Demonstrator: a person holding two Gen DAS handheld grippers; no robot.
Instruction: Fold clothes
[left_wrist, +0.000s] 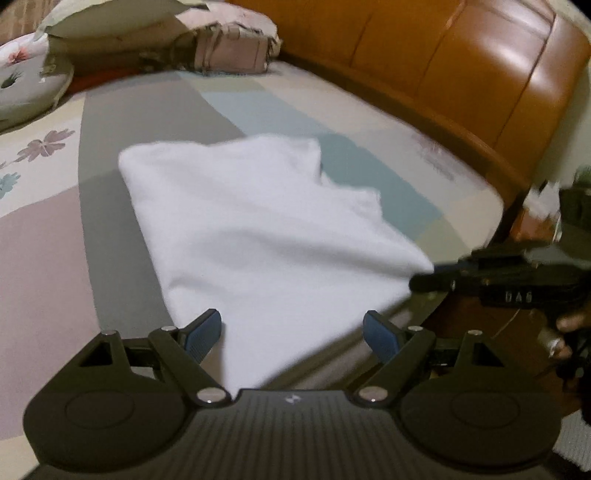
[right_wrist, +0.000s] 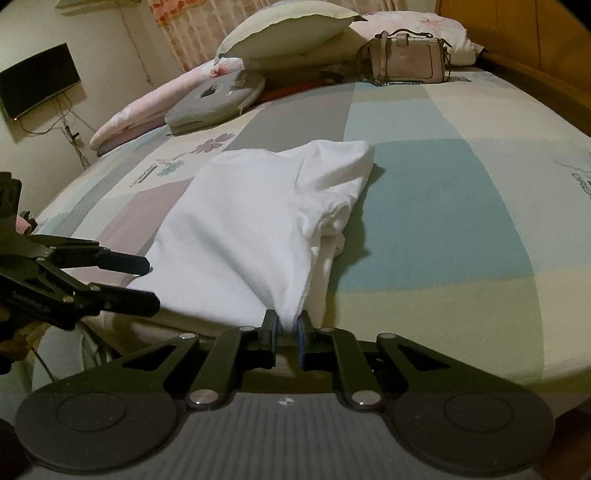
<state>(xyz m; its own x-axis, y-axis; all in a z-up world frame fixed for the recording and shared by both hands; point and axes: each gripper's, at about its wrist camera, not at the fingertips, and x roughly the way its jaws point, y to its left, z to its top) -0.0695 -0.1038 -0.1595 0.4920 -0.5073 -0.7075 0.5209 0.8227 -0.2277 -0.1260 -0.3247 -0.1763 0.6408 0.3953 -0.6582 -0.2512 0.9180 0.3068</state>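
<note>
A white garment (left_wrist: 258, 229) lies partly folded on the bed, its near edge at the mattress edge. My left gripper (left_wrist: 291, 332) is open, with the near hem of the garment hanging between its two blue pads, which do not touch it. My right gripper (right_wrist: 286, 325) is shut on the garment's near right corner (right_wrist: 288, 295). In the right wrist view the garment (right_wrist: 258, 214) runs away from me, its right side bunched in folds, and the left gripper (right_wrist: 147, 280) shows at the left, open beside the cloth. In the left wrist view the right gripper (left_wrist: 428, 277) holds the cloth's right corner.
The bed sheet (right_wrist: 443, 184) has pastel colour blocks. Pillows (right_wrist: 288, 33), a grey cushion (right_wrist: 218, 99) and a pink handbag (right_wrist: 406, 59) lie at the far end. A wooden headboard (left_wrist: 461, 74) runs along the right side. A dark screen (right_wrist: 40, 81) hangs on the left wall.
</note>
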